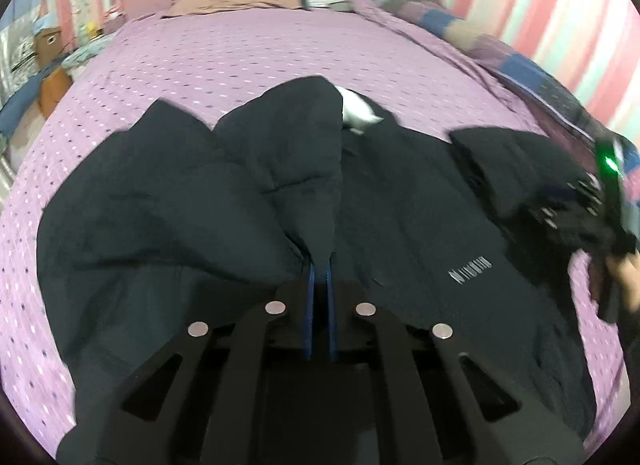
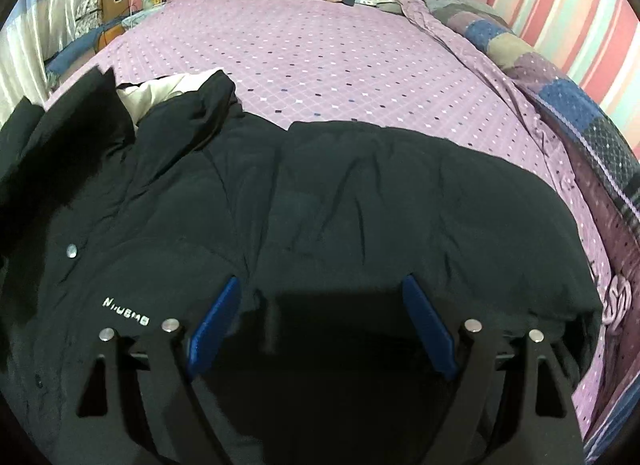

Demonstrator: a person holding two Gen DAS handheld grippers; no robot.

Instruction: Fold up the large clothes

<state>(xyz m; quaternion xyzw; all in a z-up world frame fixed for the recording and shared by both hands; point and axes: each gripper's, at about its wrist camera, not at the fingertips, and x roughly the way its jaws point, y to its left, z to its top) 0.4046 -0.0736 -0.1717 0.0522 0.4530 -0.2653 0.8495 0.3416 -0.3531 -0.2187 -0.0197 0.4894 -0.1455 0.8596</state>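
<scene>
Jacket [image 1: 400, 193] fold between left hand-held gripper [image 1: 319, 265] fingers.

Soft, even indoor light, fairly dim. The black jacket [image 1: 400, 193] swallows detail, its folds barely readable. Both fisheye views bow the bed [image 2: 320, 65] strongly and darken to black at the corners. The left view's right edge is motion-blurred; a green light [image 1: 610, 163] glares there.

White lettering on the black jacket [image 2: 280, 205] is too distorted to read.
</scene>
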